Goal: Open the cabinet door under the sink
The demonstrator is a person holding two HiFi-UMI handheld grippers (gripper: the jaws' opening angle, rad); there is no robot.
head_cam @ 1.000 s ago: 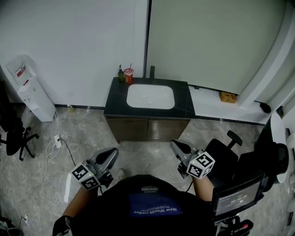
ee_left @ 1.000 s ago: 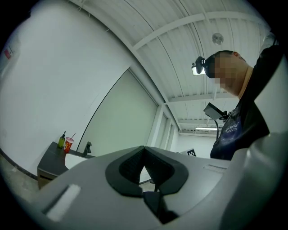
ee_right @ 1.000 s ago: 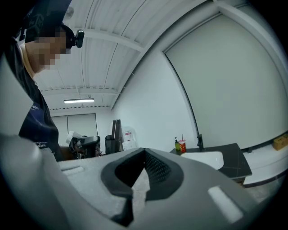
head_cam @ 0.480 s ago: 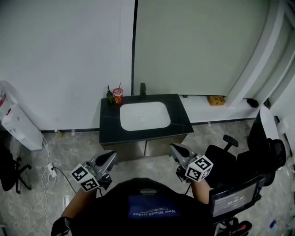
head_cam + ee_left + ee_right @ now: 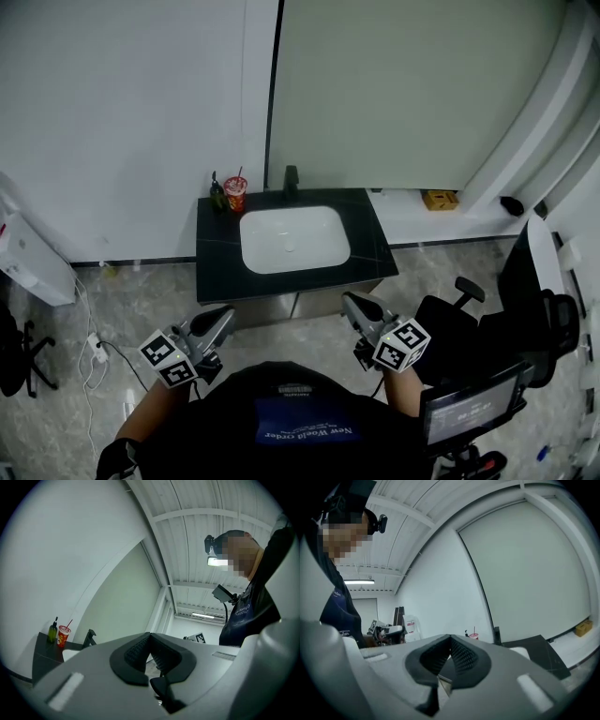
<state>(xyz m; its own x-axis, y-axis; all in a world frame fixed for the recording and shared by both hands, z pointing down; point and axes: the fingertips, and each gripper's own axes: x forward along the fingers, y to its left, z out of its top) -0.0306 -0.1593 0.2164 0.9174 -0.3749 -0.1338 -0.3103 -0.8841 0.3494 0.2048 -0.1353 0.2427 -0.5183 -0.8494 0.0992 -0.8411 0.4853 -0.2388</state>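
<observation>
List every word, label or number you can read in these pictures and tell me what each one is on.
"New World order": printed in white on the blue patch of the person's dark shirt, upside down in the head view.
Red cup: it has print, too small to read.
White tag at the shirt collar: too small to read.
Screen at lower right: its lines are too blurred to read.

office, sink counter (image 5: 214, 272), swivel chair (image 5: 448, 323), water dispenser (image 5: 23, 258)
</observation>
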